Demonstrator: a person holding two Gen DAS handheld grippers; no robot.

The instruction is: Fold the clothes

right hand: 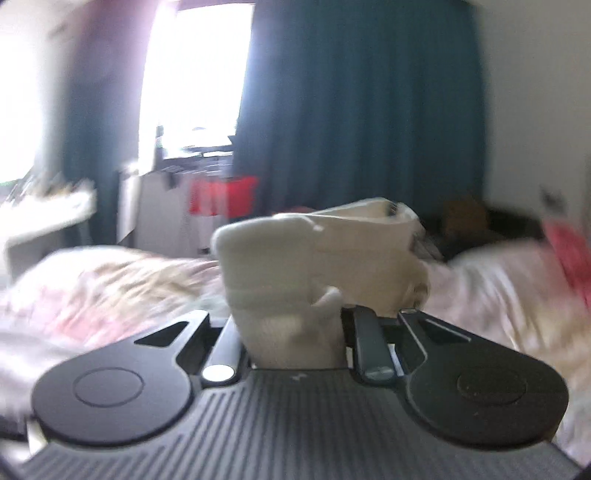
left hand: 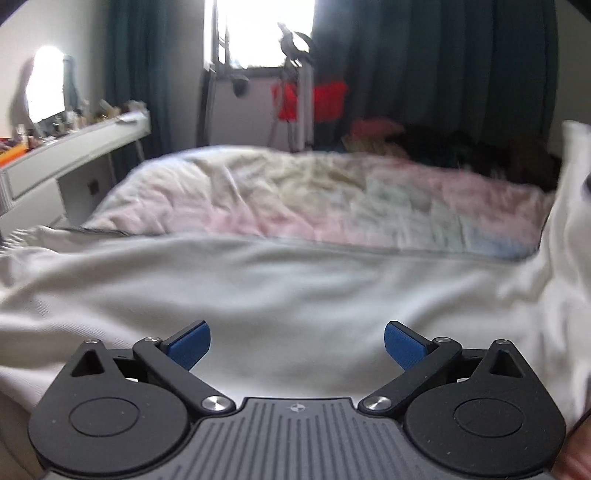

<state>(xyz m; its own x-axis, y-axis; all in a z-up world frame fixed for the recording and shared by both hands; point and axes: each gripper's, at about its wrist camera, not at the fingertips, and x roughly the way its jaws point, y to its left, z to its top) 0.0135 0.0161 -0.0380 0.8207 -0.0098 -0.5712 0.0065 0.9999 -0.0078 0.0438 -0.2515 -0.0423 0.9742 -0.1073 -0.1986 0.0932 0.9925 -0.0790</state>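
Both wrist views look forward along their fingers, low over the bed (left hand: 295, 192) — toward the same bright window (left hand: 266, 33) and dark curtains (right hand: 354, 110); the right is blurred.

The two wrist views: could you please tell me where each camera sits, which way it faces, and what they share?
Left wrist: sits on the left gripper, looking low across a white garment on the bed toward the window; its blue-padded jaws stand open and empty.
Right wrist: sits on the right gripper, raised, facing the teal curtains; its jaws are shut on bunched white cloth.
Shared: bed, window, curtains, and the red items hanging below the window.
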